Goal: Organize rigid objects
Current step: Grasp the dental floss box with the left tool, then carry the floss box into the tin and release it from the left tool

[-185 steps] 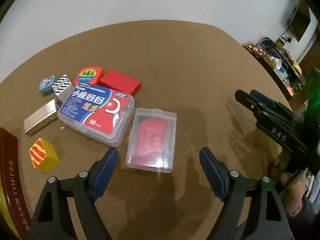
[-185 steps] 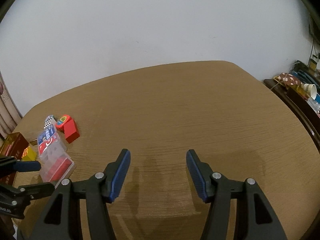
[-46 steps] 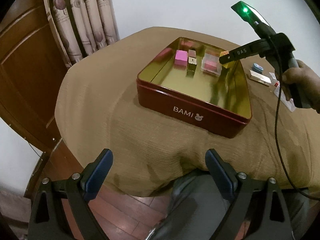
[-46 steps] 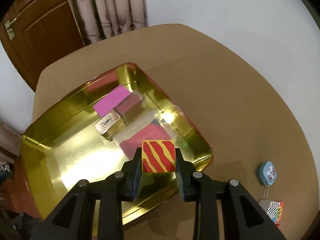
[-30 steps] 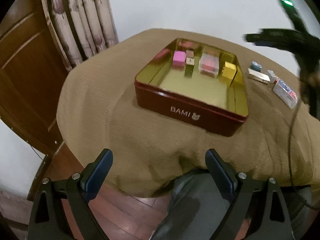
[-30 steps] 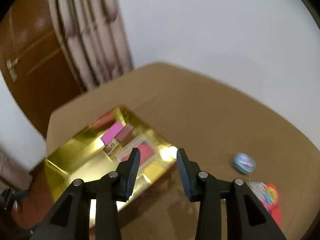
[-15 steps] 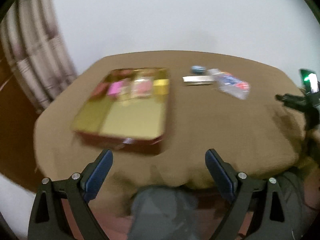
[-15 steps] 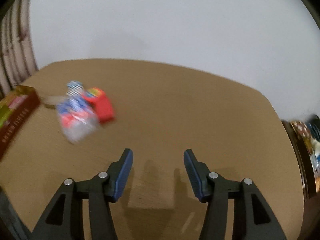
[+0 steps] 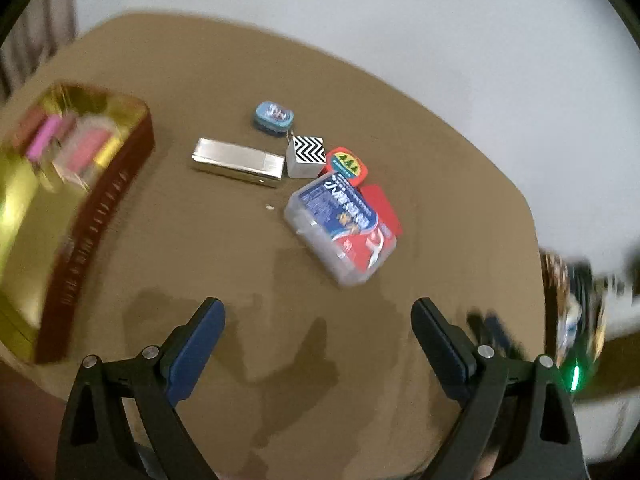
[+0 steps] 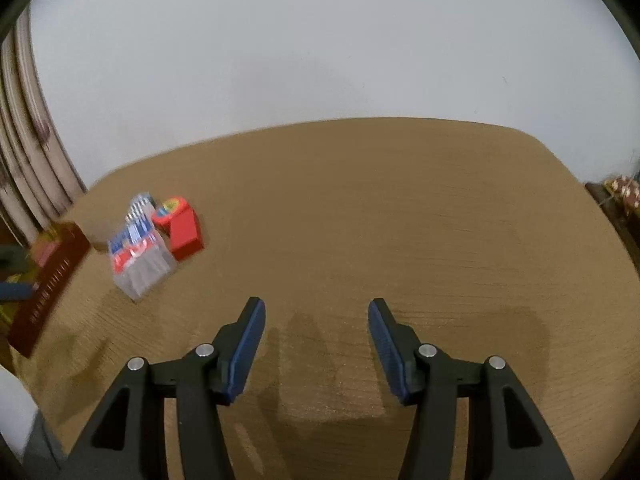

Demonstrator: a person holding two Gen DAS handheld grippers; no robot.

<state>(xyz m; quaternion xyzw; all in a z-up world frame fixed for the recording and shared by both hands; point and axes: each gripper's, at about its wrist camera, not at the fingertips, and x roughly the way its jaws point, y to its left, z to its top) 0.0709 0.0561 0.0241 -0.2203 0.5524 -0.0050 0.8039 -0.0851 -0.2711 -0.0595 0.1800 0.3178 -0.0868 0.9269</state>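
Observation:
In the left wrist view a clear floss-pick box (image 9: 341,227) with a blue and red label lies mid-table, over a flat red box (image 9: 383,208). Behind it are a red round-cornered tin (image 9: 346,164), a black-and-white zigzag cube (image 9: 305,152), a silver bar (image 9: 238,162) and a small blue tin (image 9: 274,117). The gold-lined red tin (image 9: 108,196) at the left holds pink and other small boxes. My left gripper (image 9: 318,340) is open and empty, short of the floss box. My right gripper (image 10: 316,340) is open and empty over bare table, with the floss box (image 10: 138,260) far left.
The brown cloth-covered table (image 10: 400,220) drops off at its rounded edges. A curtain (image 10: 28,152) hangs at the far left in the right wrist view. Cluttered furniture (image 9: 580,304) stands beyond the table's right edge. The red tin's side (image 10: 48,280) shows at the left.
The right gripper let the yellow-and-red striped block go in the tin and swung right, away from it. The left gripper swung from the tin toward the loose objects and moved closer.

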